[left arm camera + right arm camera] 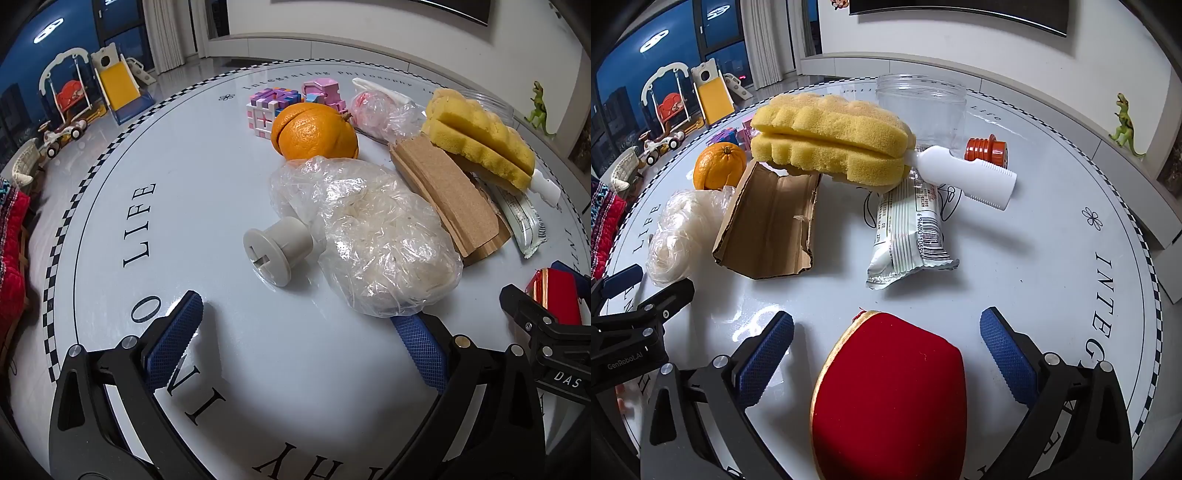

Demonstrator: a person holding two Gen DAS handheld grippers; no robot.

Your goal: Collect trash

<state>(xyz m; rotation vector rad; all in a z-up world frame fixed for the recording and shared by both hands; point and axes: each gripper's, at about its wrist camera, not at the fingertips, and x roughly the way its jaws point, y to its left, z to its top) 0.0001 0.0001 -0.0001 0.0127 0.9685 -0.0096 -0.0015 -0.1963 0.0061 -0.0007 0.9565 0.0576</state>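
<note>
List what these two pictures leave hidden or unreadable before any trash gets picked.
- Red pouch: right wrist view, its near end is cut off by the bottom edge.
- Snack wrapper: its far end is hidden under the yellow sponge brush; the small print is unreadable.
- Crumpled plastic bag: left wrist view, it covers the tip of one finger of the left tongs; its contents are blurred by the film.
- Cardboard: its far end lies under the sponge.
</note>
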